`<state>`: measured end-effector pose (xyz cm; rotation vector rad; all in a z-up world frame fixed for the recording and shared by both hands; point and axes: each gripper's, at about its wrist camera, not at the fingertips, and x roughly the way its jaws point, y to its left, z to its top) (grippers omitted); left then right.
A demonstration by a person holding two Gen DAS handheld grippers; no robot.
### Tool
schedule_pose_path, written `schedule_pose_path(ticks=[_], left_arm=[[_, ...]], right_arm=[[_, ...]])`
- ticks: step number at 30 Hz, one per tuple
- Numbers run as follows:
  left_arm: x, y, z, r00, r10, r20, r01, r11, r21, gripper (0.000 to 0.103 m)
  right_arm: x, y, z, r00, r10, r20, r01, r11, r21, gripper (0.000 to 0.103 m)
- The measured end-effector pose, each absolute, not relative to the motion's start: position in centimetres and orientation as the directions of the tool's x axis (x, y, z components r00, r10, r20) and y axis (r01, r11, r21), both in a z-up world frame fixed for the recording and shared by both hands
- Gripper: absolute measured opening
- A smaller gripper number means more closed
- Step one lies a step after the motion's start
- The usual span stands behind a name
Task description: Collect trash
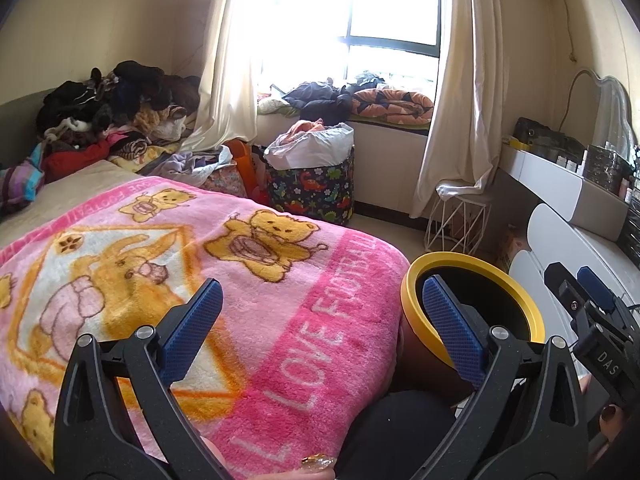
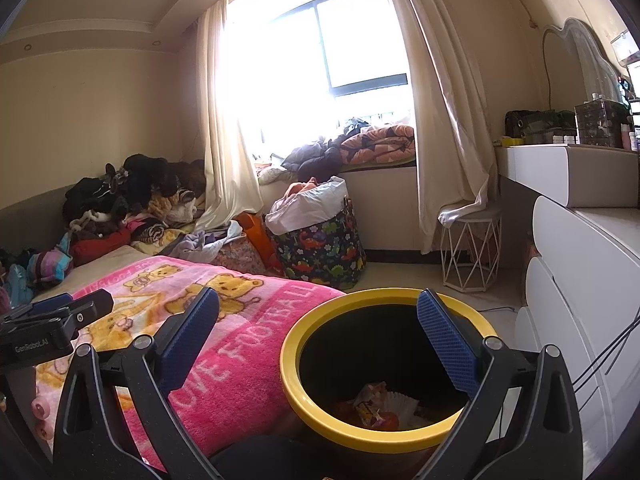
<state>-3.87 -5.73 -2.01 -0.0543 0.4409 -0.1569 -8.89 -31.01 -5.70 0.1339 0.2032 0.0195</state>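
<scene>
Much of the pink blanket [image 1: 248,280] is cut off at the frame's left edge. The left gripper [image 1: 324,320] hangs above it, jaws spread wide, holding nothing. The right gripper [image 2: 320,340] gapes empty over the yellow-rimmed bin [image 2: 304,396], where crumpled wrappers [image 2: 380,404] lie dim, half hidden.

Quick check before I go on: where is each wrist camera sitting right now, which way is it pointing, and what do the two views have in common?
Left wrist: low over the pink blanket, facing the window; open left gripper, the right gripper at far right.
Right wrist: above the yellow-rimmed bin with wrappers inside, facing the window; open right gripper.
Shared: blanket, bin, dinosaur basket, window.
</scene>
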Motion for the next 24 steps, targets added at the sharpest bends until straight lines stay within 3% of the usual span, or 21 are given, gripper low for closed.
schedule_pose_path(ticks=[24], left_arm=[[-3.95, -5.66, -1.81, 0.896, -0.156, -0.416, 0.134, 0.988, -0.083, 0.092]], right_arm=[[-9.04, -31.66, -5.56, 0.98, 0.026, -0.199, 0.002, 0.99, 0.142, 0.096]])
